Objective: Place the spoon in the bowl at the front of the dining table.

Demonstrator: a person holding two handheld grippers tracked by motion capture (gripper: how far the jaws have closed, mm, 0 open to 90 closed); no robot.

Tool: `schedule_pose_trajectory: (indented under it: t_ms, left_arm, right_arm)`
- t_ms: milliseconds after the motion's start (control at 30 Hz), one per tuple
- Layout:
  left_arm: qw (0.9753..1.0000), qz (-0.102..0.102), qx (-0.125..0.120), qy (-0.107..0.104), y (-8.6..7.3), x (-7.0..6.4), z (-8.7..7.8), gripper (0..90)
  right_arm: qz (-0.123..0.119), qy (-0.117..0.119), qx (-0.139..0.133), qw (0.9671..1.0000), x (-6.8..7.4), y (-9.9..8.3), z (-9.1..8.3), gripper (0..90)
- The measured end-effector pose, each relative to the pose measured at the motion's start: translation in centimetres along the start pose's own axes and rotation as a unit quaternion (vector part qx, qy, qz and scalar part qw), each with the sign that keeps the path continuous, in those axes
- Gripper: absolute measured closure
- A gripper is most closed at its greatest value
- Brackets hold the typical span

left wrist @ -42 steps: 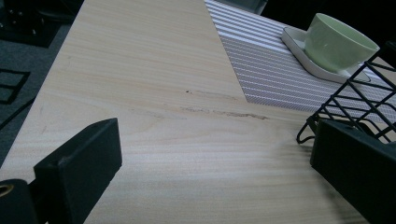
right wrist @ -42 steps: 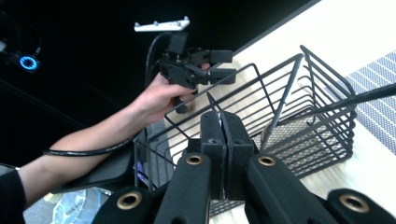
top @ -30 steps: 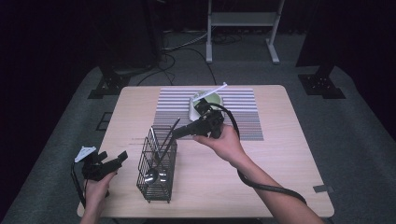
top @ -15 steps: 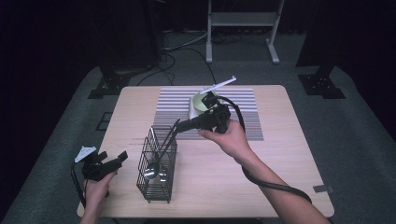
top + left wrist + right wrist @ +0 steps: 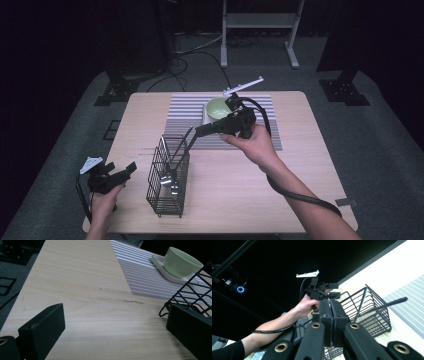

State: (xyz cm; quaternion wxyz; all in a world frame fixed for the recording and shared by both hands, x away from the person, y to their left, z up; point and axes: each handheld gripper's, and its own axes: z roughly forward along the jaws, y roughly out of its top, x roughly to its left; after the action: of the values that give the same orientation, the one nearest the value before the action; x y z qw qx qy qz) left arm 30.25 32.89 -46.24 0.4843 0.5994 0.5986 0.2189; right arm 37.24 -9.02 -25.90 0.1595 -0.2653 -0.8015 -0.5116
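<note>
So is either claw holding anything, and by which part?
Nothing is held: the left claw is open and empty; the right claw is shut with nothing between its jaws.

1 overhead view, 2 low claw views, all sharing the wire basket [image 5: 168, 179].

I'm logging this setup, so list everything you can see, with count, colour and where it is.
table: one, light wood, centre of the high view.
placemat: one, grey and white stripes, far middle of the table.
tray: one, white, on the placemat.
cup: one, pale green, on the tray.
wire basket: one, black, near left of the table's middle, with utensils standing in it; their number is unclear.
metal stand: one, grey, on the floor beyond the table.
left gripper: one, black, open, near left edge of the table.
right gripper: one, black, shut, above the basket.
</note>
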Motion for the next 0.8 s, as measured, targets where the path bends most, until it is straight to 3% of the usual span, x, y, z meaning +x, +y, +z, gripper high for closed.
schedule_pose_trajectory:
  t_ms: [800]
  left_arm:
    - [1.0,0.002,0.004,0.001,-0.1,0.1,0.1,1.0]
  right_arm:
    - [0.021,-0.028,-0.014,0.9993,-1.1,-1.7,-4.8,88.9]
